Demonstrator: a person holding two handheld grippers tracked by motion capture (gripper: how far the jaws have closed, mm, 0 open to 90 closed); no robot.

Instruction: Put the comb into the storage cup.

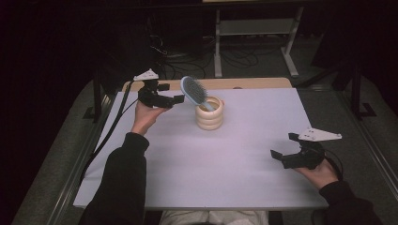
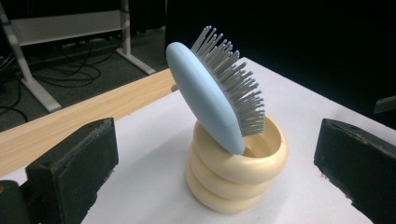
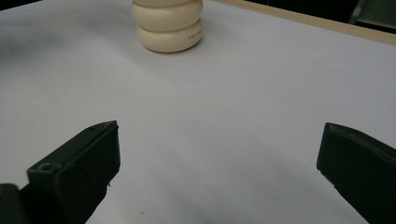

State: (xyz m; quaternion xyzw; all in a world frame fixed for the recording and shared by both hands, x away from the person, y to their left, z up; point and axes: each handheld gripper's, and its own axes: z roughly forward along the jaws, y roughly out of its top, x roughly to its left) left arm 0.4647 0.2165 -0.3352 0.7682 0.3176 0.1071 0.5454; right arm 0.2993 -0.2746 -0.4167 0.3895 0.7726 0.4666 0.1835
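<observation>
Hairbrush (image 1: 194, 91) beside left tongs (image 1: 180, 99) (apart)

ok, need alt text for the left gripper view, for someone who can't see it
A blue hairbrush stands handle-down in a cream ringed holder, leaning left with its grey bristles facing right. The holder sits on a white table cover, framed by the left gripper and its two open black jaws, which touch nothing. Behind are a wooden table edge and dark floor with cables.
</observation>
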